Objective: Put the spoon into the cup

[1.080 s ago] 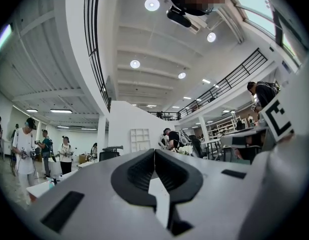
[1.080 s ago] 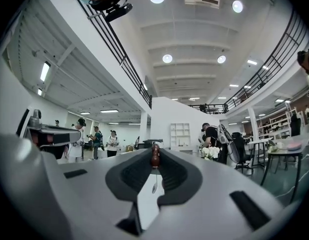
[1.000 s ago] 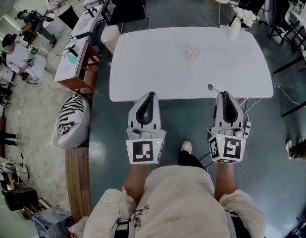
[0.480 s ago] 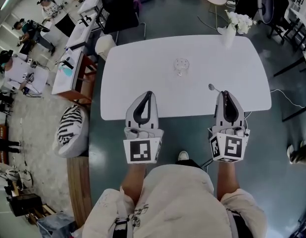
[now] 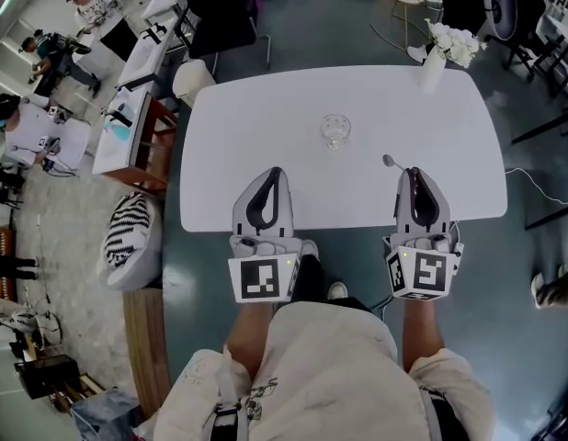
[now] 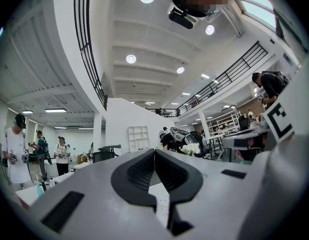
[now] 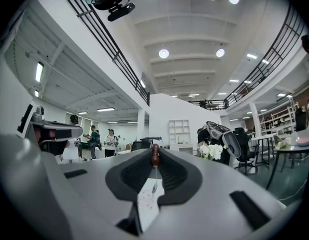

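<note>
Spoon [image 5: 391, 163] is clamped in the right gripper [image 5: 414, 172], just right of the cup [image 5: 335, 130]; left gripper [image 5: 276, 172], jaws together and empty, hangs left of the cup.

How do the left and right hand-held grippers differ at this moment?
The right hand-held gripper is shut on the spoon, whose bowl pokes out past its tips; the left hand-held gripper has its jaws together on nothing. The right one lies right of the cup, the left one left of it. Both reach over the near edge of the table, pointing across it.
</note>
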`<state>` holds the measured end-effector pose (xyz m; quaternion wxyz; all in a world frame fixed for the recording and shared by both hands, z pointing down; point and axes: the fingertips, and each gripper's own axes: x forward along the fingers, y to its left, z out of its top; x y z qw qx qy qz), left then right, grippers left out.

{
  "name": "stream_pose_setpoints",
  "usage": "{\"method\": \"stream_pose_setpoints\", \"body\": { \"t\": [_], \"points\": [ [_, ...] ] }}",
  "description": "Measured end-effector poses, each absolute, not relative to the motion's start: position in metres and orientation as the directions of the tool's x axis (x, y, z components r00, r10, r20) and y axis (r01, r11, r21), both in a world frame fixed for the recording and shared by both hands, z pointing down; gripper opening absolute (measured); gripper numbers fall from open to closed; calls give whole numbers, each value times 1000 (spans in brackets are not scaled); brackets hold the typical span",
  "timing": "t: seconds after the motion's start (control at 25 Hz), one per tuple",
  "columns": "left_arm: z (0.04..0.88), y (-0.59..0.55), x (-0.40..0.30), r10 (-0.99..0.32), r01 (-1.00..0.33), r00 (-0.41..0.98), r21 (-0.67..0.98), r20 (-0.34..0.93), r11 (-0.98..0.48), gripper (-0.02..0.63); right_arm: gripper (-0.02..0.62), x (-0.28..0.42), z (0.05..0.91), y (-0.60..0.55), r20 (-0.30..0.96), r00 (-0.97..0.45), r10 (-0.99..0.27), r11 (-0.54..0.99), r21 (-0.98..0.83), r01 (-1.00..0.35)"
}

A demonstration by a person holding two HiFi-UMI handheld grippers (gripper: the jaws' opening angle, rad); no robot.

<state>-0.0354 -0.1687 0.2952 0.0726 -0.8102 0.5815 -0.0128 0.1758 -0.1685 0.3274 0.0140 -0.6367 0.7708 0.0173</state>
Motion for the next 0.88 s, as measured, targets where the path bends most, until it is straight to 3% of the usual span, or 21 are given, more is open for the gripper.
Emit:
{"method": "stream_pose_setpoints", "body": {
  "t": [0.88],
  "points": [
    [387, -360, -105, -921, -922, 383, -30, 71, -385, 5, 21, 85, 400, -351, 160, -172, -972, 187, 78, -979]
  ]
}}
